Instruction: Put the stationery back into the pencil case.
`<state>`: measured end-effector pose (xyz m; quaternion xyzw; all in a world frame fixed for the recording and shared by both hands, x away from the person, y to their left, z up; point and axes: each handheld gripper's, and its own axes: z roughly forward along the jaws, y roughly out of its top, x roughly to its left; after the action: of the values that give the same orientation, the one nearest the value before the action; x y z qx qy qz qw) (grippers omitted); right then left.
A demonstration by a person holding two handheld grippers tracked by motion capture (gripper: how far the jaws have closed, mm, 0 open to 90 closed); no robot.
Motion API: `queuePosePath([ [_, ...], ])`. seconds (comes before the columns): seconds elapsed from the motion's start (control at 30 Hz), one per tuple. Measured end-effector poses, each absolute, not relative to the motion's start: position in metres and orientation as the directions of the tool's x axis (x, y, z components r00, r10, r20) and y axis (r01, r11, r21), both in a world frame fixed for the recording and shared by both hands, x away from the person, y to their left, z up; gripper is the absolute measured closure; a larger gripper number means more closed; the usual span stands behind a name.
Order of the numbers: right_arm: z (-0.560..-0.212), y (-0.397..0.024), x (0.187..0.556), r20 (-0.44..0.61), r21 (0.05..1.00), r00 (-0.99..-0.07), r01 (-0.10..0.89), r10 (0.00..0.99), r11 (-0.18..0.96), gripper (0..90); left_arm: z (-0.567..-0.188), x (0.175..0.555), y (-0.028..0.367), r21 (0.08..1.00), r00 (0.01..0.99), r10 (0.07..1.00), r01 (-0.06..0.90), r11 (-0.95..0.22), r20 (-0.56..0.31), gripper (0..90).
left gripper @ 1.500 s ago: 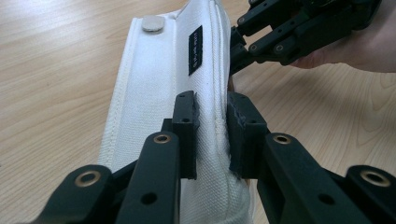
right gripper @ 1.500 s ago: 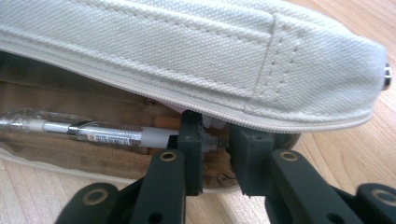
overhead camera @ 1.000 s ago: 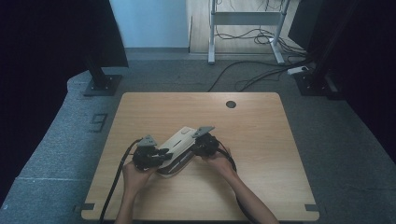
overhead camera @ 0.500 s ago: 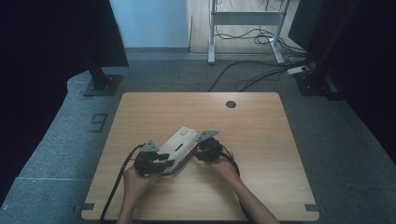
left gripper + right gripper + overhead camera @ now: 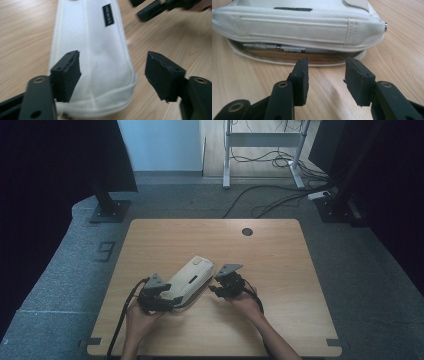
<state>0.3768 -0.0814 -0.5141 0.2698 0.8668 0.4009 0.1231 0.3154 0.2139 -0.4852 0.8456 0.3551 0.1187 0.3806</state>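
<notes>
On the pale wood-grain counter [image 5: 280, 270], a long white canvas pencil case [image 5: 191, 279] lies between the two grippers. The left gripper [image 5: 113, 72], jaws just opened, straddles its rounded end, released. The right gripper [image 5: 326, 75], also just widened, holds nothing before the half-unzipped side, where a pen [image 5: 274, 46] shows; next, likely, reaching in for it.

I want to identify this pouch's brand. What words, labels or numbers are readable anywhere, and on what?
Black tag on the white pouch: pale lettering, too blurred to read.
Pen inside the pouch's open side: no print can be made out.
Mark on the grey floor: reads like "9", unsure.
</notes>
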Motion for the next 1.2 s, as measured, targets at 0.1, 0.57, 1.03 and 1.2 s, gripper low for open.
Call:
queuePosePath([
  [0.1, -0.513, -0.089, 0.371, 0.008, 0.764, -0.824, 0.371, 0.567, 0.529, 50.3, -0.486, 0.311, 0.222, 0.733, 0.705, 0.706, 0.515, -0.445, -0.067, 21.6],
  [0.57, -0.525, -0.122, 0.344, 0.060, 0.748, -0.827, 0.408, 0.559, 0.523, 45.7, -0.512, 0.316, 0.256, 0.702, 0.621, 0.780, 0.589, -0.400, -0.077, 20.2],
  [1.03, -0.526, -0.158, 0.339, 0.081, 0.752, -0.789, 0.450, 0.609, 0.482, 44.4, -0.512, 0.361, 0.214, 0.692, 0.659, 0.750, 0.565, -0.450, -0.050, 21.1],
  [1.2, -0.529, -0.169, 0.339, 0.094, 0.756, -0.774, 0.465, 0.626, 0.461, 44.2, -0.512, 0.378, 0.200, 0.688, 0.665, 0.742, 0.576, -0.441, -0.081, 21.4],
])
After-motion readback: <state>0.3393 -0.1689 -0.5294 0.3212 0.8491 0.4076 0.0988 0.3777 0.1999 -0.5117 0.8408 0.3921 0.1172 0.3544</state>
